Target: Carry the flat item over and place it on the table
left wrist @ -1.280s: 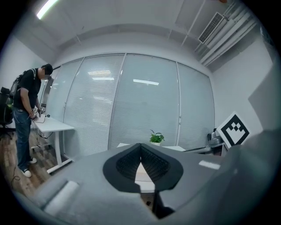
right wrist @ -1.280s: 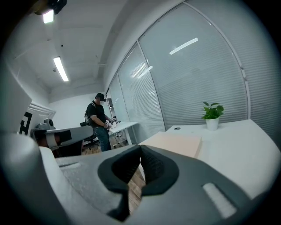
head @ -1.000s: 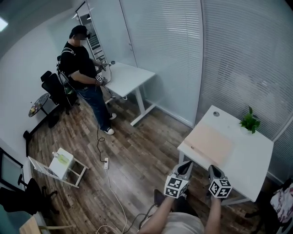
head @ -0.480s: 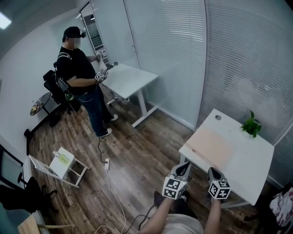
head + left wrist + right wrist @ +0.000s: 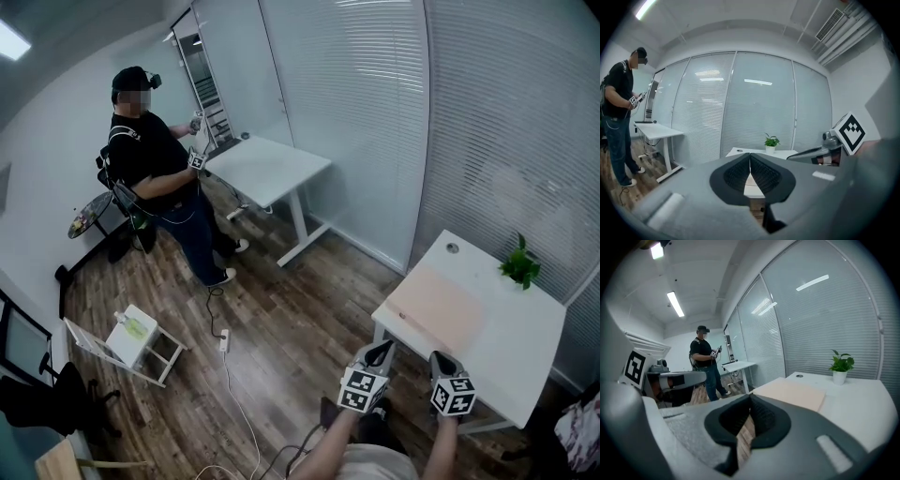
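The flat item (image 5: 439, 309), a pale beige board, already lies flat on the white table (image 5: 525, 352) in front of you, covering the table's left part, with its long side running along the table's left edge. Neither of your tools touches it.

The wood-plank floor (image 5: 291, 309) fills most of your head view, and a wall of glass panels with shut blinds (image 5: 375, 112) runs behind both desks. A second white table (image 5: 267, 167) stands well apart from yours, further along that glass wall. A person in a black shirt and jeans (image 5: 155, 178) stands just beside that table, holding up a pair of grippers like your own. A small white stool (image 5: 131, 339) sits on the floor to your left, and a white cable (image 5: 236, 394) trails across the planks towards you.

On your table a small potted plant (image 5: 520, 265) stands upright near the far edge, well apart from the board.

Your left gripper (image 5: 380, 352) hangs just off the table's near edge with its jaws together and nothing between them. Your right gripper (image 5: 441, 362) hangs beside it, over the table's near edge, jaws likewise closed on nothing
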Demonstrator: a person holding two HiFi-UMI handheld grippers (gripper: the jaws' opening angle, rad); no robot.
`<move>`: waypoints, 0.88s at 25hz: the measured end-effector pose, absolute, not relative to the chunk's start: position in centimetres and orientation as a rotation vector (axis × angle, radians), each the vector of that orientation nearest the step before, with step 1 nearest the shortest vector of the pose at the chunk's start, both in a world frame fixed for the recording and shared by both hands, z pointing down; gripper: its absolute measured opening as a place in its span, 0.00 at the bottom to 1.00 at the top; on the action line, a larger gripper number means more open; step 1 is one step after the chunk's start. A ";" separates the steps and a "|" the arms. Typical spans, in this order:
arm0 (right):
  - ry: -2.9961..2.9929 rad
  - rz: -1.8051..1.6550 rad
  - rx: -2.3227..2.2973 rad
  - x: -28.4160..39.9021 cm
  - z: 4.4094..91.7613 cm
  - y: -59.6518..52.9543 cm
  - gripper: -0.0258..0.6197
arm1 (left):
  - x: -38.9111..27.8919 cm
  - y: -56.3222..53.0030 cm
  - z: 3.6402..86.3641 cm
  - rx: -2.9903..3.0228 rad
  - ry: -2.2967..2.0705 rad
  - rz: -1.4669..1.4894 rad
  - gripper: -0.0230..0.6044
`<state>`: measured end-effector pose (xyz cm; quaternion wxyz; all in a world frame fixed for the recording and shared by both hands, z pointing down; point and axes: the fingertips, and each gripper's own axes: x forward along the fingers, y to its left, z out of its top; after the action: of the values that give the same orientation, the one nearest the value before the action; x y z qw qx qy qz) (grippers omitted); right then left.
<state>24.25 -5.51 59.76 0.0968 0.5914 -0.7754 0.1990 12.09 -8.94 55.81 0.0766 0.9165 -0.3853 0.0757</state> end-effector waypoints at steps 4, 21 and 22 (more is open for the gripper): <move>-2.294 0.574 1.729 23.6 60.0 -6.0 0.04 | 11.8 -9.2 56.6 2.720 -1.160 0.246 0.05; -2.342 0.266 1.621 21.5 57.2 -7.3 0.04 | 7.8 -10.4 55.0 2.731 -1.259 0.322 0.05; -2.348 0.273 1.638 21.3 57.1 -7.4 0.04 | 7.1 -10.5 54.9 2.721 -1.275 0.312 0.05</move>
<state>21.27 -7.37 57.08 0.1325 0.5647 -0.8092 0.0939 7.13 -10.55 54.85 0.0600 0.8991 -0.4212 0.1032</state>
